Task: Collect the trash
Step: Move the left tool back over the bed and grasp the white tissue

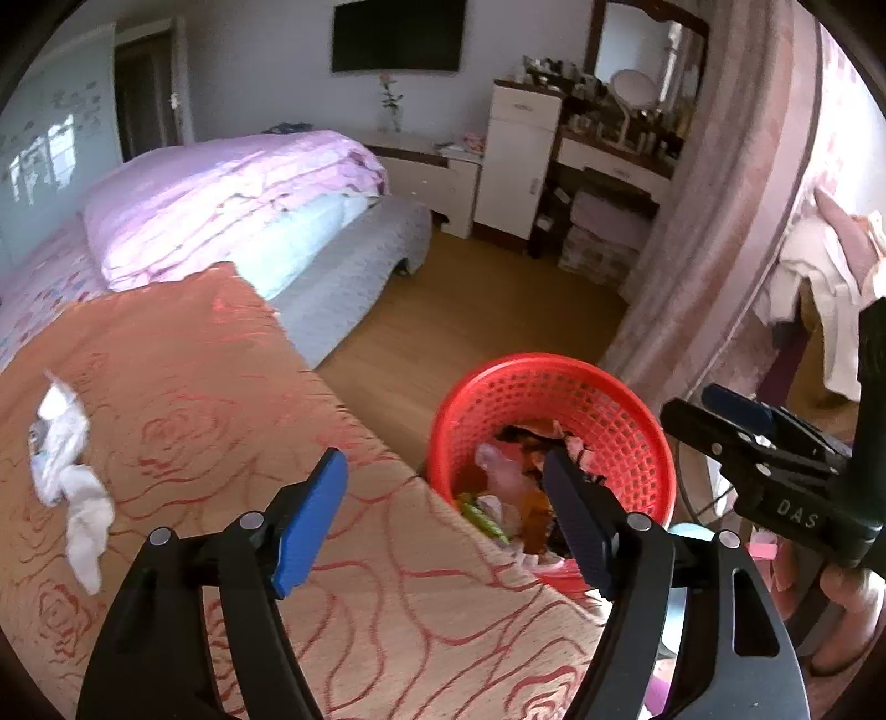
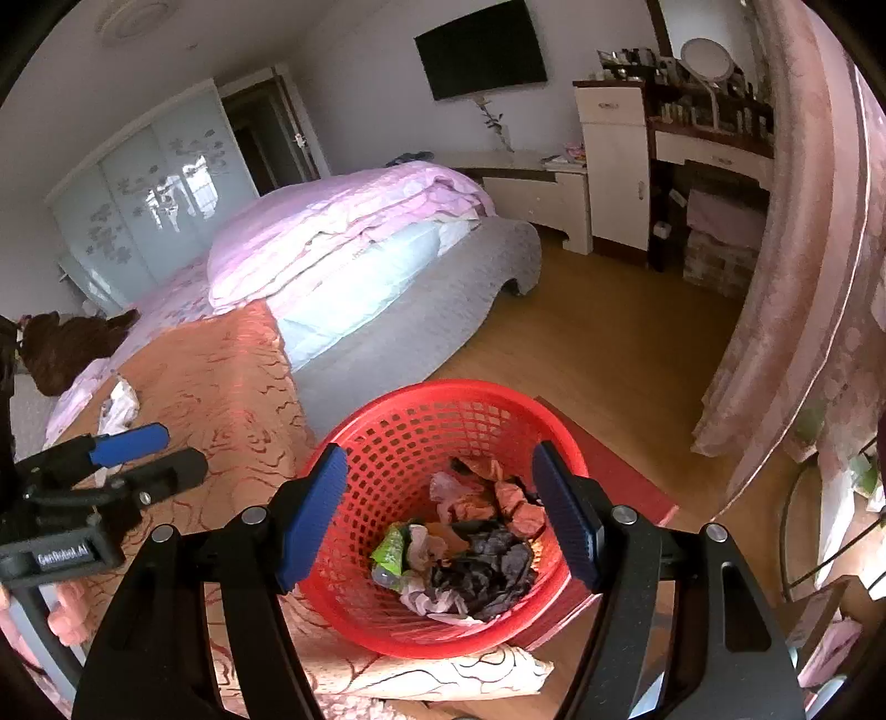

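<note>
**Both grippers empty above bed and basket**

The right gripper (image 2: 440,509) hangs over the red basket (image 2: 387,437), its blue-padded fingers (image 2: 310,515) spread wide with nothing between them and touching nothing. Directly below and between those fingers lies the collected trash (image 2: 465,554): crumpled pink, grey and dark wrappers with a green packet at the left of the heap, all resting in the bottom of the basket.

The left gripper (image 1: 443,520) is held over the near edge of the orange rose-patterned bedspread (image 1: 183,399), its fingers (image 1: 310,526) also well apart and holding nothing. Its right fingertip stands in front of the basket's mouth; its left fingertip stands over the bedspread. The basket sits just beside the bed's edge, on the floor side.

To the left of the left fingers, well apart from them, a crumpled white tissue wad (image 1: 69,476) lies on the bedspread.

Farther off are a folded pink quilt (image 1: 232,194) on the bed, the wooden floor (image 1: 470,310), a white cabinet (image 1: 515,160) beside a cluttered dressing table, and a dark wall-mounted screen (image 1: 396,34).
</note>
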The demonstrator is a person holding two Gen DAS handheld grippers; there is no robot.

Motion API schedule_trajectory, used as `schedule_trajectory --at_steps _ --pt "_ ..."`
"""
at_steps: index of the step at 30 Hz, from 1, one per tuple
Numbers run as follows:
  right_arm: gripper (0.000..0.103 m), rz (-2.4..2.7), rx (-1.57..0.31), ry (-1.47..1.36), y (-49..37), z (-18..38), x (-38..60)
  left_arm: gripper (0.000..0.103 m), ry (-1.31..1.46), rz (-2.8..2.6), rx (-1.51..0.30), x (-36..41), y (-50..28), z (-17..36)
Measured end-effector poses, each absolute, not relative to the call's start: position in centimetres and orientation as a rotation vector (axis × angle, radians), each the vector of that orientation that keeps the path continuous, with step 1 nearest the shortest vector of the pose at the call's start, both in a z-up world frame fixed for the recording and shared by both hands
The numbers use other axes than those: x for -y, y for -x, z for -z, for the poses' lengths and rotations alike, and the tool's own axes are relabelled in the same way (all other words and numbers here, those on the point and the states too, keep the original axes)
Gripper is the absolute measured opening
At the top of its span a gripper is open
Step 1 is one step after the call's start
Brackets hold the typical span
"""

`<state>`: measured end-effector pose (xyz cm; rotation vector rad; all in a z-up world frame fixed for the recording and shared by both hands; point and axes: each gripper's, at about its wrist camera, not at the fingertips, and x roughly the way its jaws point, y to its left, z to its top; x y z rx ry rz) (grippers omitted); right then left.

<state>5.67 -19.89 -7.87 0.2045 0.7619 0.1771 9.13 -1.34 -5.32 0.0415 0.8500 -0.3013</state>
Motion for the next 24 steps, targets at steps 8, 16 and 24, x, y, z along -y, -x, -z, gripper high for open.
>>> schedule_trajectory --at_steps 8,16,24 --pt "0.073 -0.202 -0.741 -0.183 -4.8 7.1 18.1 0.071 -0.02 0.2 -0.814 -3.1 -8.1 3.6" --pt "0.074 -0.236 -0.722 -0.166 -3.9 6.2 16.4 0.071 0.052 0.027 -0.803 -10.4 -8.4 2.8" --pt "0.074 -0.266 -0.735 -0.159 -3.8 6.3 15.5 0.071 0.106 -0.095 -0.875 -15.2 -11.3 5.5"
